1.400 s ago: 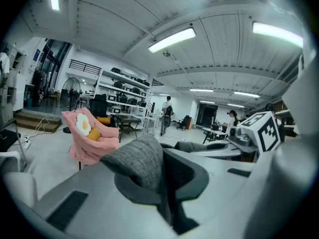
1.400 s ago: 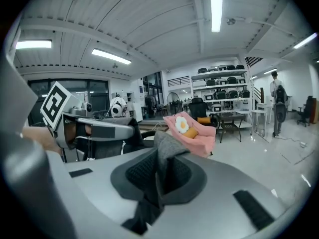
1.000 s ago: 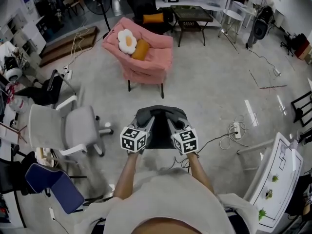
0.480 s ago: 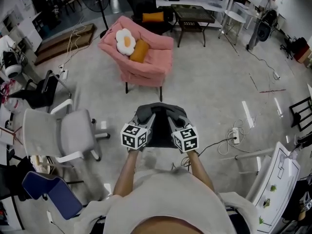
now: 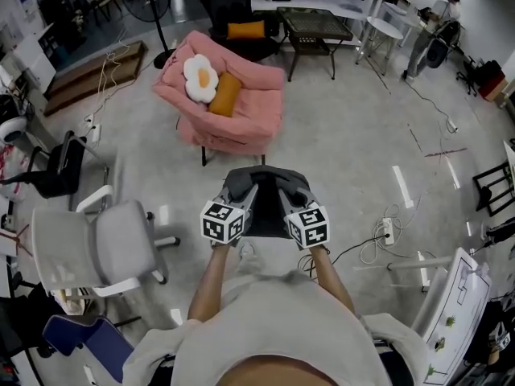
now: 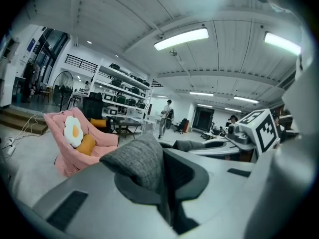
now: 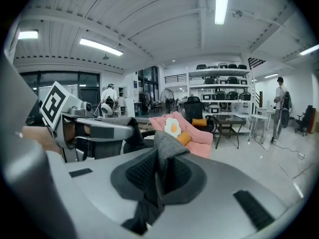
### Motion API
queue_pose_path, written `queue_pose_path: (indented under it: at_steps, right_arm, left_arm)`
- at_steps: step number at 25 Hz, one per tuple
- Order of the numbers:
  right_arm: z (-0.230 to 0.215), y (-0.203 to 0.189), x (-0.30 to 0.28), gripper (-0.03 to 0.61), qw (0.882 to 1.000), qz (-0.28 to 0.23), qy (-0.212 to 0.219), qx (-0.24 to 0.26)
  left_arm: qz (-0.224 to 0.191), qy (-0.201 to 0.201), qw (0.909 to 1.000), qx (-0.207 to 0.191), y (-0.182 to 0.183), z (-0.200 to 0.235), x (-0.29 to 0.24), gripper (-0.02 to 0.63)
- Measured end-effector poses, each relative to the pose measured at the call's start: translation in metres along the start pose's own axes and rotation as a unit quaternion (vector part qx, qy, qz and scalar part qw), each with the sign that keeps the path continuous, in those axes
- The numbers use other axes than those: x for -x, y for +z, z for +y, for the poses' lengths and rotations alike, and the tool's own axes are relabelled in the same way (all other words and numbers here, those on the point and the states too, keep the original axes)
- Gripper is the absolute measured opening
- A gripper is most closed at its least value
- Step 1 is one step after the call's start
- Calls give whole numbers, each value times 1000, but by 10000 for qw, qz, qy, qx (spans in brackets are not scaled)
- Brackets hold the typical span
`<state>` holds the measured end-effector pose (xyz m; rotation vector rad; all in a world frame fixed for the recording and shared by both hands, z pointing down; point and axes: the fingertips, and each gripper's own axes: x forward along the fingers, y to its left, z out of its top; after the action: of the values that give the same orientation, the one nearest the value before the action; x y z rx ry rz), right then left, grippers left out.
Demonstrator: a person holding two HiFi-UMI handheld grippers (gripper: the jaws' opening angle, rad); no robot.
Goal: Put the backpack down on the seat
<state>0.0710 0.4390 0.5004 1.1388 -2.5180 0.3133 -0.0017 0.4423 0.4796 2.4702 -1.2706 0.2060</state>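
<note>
A dark grey backpack (image 5: 265, 207) hangs in front of me, held up by both grippers. My left gripper (image 5: 248, 191) is shut on a fold of its grey fabric (image 6: 140, 162), and that fabric fills the left gripper (image 6: 163, 185) jaws. My right gripper (image 5: 283, 191) is shut on another fold (image 7: 168, 147) pinched in the right gripper (image 7: 158, 179). The seat, a pink armchair (image 5: 245, 115), stands a short way ahead on the floor. A flower cushion (image 5: 197, 79) and an orange cushion (image 5: 225, 93) lie on it. The armchair (image 6: 60, 146) (image 7: 197, 139) shows beyond both sets of jaws.
A grey office chair (image 5: 113, 244) stands at my left and a blue chair (image 5: 84, 348) behind it. A power strip with cables (image 5: 385, 236) lies on the floor at the right, near a white board (image 5: 459, 296). A black table (image 5: 314, 26) and shelves stand behind the armchair; a person (image 5: 438, 22) is far right.
The armchair has come nearer in the head view and the office chair has slid back past my left. Both grippers stay shut on the backpack.
</note>
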Motion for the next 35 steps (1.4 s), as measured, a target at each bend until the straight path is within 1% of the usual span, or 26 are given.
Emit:
queue_pose_path:
  at_steps: [9,14,21,27,32,35]
  right_arm:
    - [-33,67,-85,29,9995,-197,-226,135]
    - [-53,86,-119,29,9990,-284,-314,113]
    - [-73,95,-147,29,9988,-284,-380,93]
    - [-96,101,-165,29,9986,-305,-422,75]
    - [-116,118,-183,29,9987,-360,-351,125]
    - [-130,133,-196,29,9987,-419,-253,161]
  left_arm:
    - [-166,-194,9994,-242,63,84,-45,28]
    - [-211,-289,9988,-346,84,113,-71,28]
    - [-132,-392,9985,-363,94,139,-100,28]
    - [-1,-449,9981,-428,100,149,-123,28]
    - [-16,-409,9977,-547,120,162,-144,28]
    - [-118,-354,9972,-647,138,173,-161,29]
